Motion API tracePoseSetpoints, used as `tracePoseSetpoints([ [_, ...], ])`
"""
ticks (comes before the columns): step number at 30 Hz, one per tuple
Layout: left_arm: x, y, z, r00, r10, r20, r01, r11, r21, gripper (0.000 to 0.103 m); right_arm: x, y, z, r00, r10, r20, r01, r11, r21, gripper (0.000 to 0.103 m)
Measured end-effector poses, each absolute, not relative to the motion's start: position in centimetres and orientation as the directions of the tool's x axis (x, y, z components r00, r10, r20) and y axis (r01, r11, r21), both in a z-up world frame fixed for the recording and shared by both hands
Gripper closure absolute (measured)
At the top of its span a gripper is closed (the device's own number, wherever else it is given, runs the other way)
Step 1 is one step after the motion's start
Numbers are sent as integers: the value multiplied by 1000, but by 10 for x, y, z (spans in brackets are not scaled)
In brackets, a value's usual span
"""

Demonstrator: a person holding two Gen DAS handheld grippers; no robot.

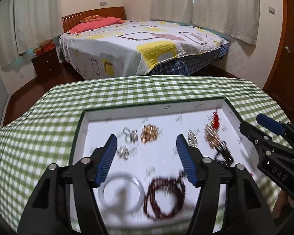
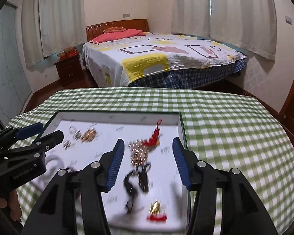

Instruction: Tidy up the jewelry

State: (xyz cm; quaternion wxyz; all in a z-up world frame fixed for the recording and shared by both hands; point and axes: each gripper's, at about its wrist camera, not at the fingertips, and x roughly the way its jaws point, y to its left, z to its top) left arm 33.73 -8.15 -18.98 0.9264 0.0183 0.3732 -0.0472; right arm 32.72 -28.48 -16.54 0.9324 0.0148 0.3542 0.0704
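Observation:
A shallow white tray [image 1: 96, 115] [image 2: 178, 121] with a dark green rim lies on the green checked tablecloth [image 1: 147, 90] and holds several blurred pieces of jewelry. Among them are a clear bangle [image 1: 122, 191], a dark red bead string [image 1: 164, 197], a gold chain heap [image 1: 149, 133] [image 2: 89, 135], a gold piece with a red tassel [image 1: 212, 135] [image 2: 142, 150], a black cord piece [image 1: 223, 152] [image 2: 137, 182] and a gold-and-red charm [image 2: 156, 211]. My left gripper [image 1: 147, 143] [image 2: 47, 133] hangs open above the tray. My right gripper [image 2: 148, 146] [image 1: 250, 123] is open too, empty.
The table's far edge [image 1: 147, 77] runs across the middle of both views. Beyond it stand a bed [image 1: 139, 45] with a patterned cover, a dark nightstand [image 1: 47, 64], curtains and a wooden door [image 1: 290, 58]. A hand [image 2: 7, 205] shows at lower left in the right wrist view.

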Motion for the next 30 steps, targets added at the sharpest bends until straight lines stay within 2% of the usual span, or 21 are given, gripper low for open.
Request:
tracePoseSetpoints([
  [8, 262, -72, -164, 742, -61, -667, 87, 996, 6, 30, 258, -283, -149, 735, 141, -663, -105, 990, 94, 48],
  [12, 224, -64, -153, 755, -58, -653, 71, 997, -6, 25, 226, -280, -141, 740, 137, -659, -116, 990, 76, 42],
  [18, 177, -48, -143, 769, -29, -639, 28, 1000, -12, 17, 186, -280, -132, 749, 131, -649, -120, 991, 61, 40],
  [21, 157, -41, -138, 770, -21, -638, 11, 1000, -19, 16, 168, -283, -126, 760, 123, -638, -116, 992, 52, 36],
  [30, 99, -27, -101, 820, 18, -572, -22, 1000, 1, 14, 118, -293, -85, 803, 121, -583, -117, 992, 45, 35],
])
